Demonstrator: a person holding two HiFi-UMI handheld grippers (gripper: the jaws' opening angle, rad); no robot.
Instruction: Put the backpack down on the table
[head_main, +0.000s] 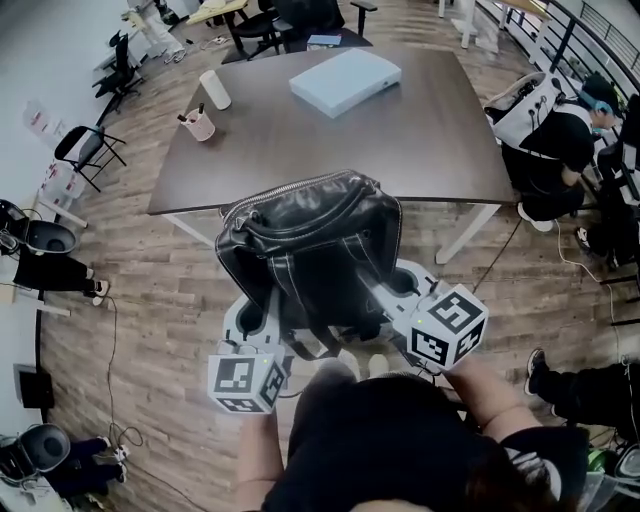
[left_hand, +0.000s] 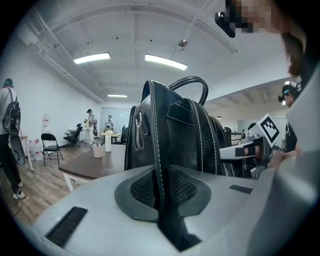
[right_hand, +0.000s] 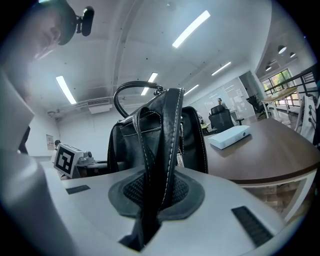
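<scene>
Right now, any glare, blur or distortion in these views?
Head view: fisheye bows the table edges, backpack sharp. Left gripper view: ceiling lights glare, left claw near the lens soft. Right gripper view: bright light strips, dark vignetted rim.

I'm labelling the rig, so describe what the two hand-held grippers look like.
Both the left hand-held gripper and right hand-held gripper have pale grey rounded bodies, dark mesh-textured pads, and a white cube with black square markers. The person wears a dark top.
</scene>
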